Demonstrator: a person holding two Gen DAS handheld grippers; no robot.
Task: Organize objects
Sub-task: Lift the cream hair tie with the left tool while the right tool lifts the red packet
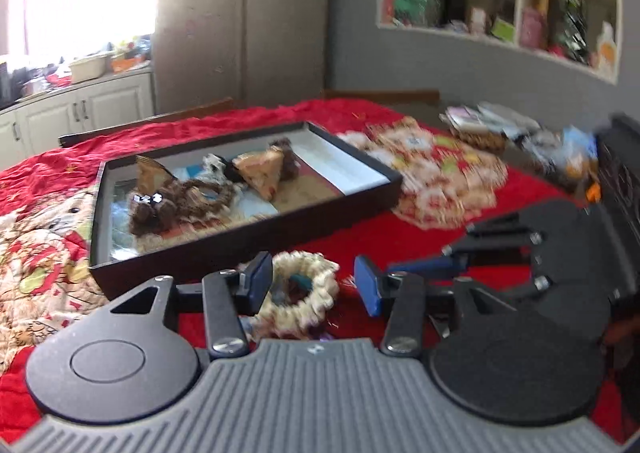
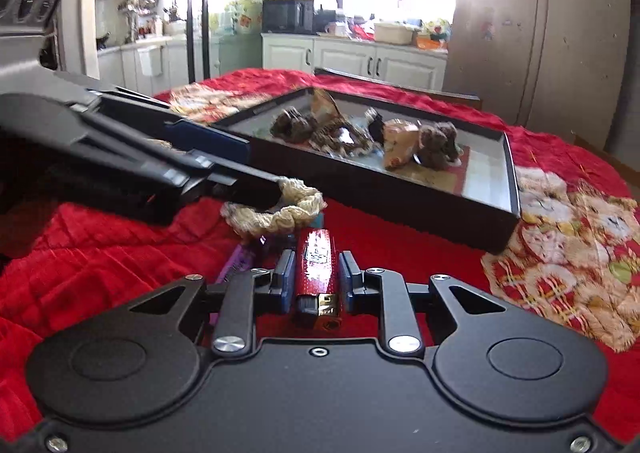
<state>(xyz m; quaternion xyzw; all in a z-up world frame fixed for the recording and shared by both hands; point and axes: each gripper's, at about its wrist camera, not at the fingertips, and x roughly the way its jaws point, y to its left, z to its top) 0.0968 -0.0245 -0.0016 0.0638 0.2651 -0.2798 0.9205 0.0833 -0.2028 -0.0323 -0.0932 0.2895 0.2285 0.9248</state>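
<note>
A black tray [image 1: 248,237] [image 2: 400,197] on the red bedspread holds brown and cream scrunchies, a tan wedge-shaped piece [image 1: 260,173] [image 2: 400,141] and other small items. My left gripper [image 1: 314,285] [image 2: 248,169] is open around a cream scrunchie [image 1: 300,293] [image 2: 276,213] lying in front of the tray. My right gripper [image 2: 316,277] [image 1: 448,253] has its jaws on both sides of a red lighter [image 2: 318,273]. A purple item [image 2: 236,265] lies just left of the lighter.
A red bedspread [image 2: 100,253] with a patterned quilt patch [image 2: 568,245] [image 1: 432,173] covers the surface. A pile of small packets and a basket [image 1: 480,125] sit at the far right edge. White cabinets [image 2: 360,57] and a wall shelf [image 1: 520,1] stand behind.
</note>
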